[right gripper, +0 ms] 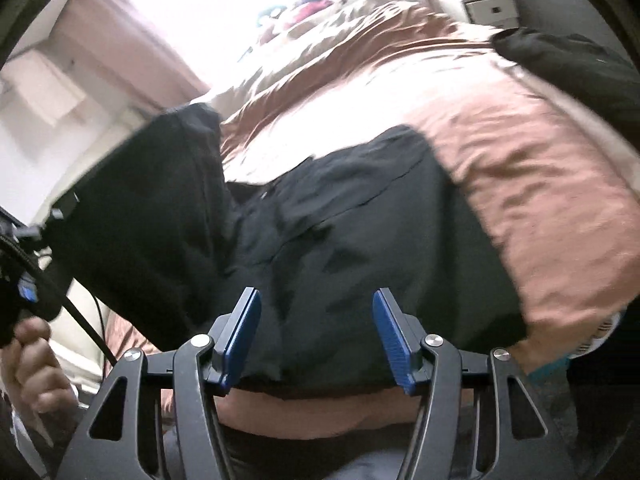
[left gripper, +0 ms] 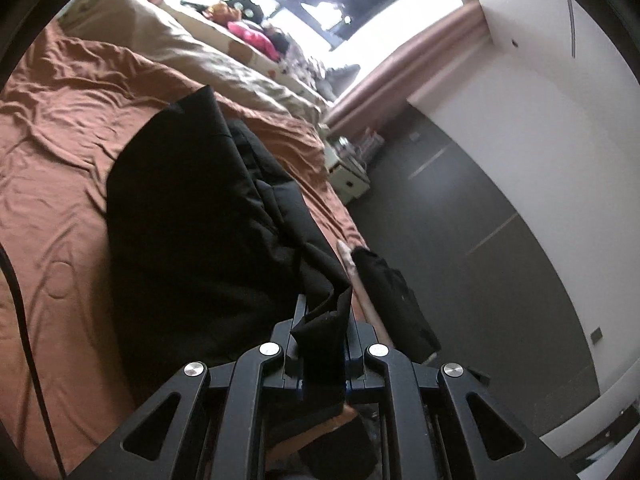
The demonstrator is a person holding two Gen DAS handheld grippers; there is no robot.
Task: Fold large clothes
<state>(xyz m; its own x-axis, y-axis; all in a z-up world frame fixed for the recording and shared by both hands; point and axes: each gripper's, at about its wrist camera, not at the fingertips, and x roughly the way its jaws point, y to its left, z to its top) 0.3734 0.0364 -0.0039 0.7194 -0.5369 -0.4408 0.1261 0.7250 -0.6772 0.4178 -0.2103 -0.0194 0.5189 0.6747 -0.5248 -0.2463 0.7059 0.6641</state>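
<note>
Left gripper (left gripper: 320,330): jaws nearly together, clamped on a bunched corner of the black garment (left gripper: 192,216). The pinched fold stands up between the fingers at 6 o'clock in the left wrist view; the cloth runs from there up toward 11 o'clock.

Right gripper (right gripper: 316,332): jaws roughly half open, blue pads (right gripper: 394,340) facing each other with a clear gap. Nothing is pressed between them. Black cloth fills the view beyond the gap; whether the pads brush it cannot be told, as the frame is blurred.

Black garment: large, dark, partly doubled over. It lies on the rust-brown bedsheet (left gripper: 60,152), its bulk at the centre of the left wrist view. In the right wrist view one flap is lifted at 9 o'clock, the rest spread flat at centre.

Second dark cloth piece (left gripper: 392,292): at 4 o'clock in the left wrist view, hanging at the bed's edge.

Beige duvet (left gripper: 180,40): at 11 o'clock, beyond the sheet.

White bedside cabinet (left gripper: 346,176): at 2 o'clock, beside the bed, on the dark floor (left gripper: 500,260).

A person's hand (right gripper: 30,364): at 8 o'clock in the right wrist view, wrapped around a dark handle with a cable (right gripper: 86,324).
</note>
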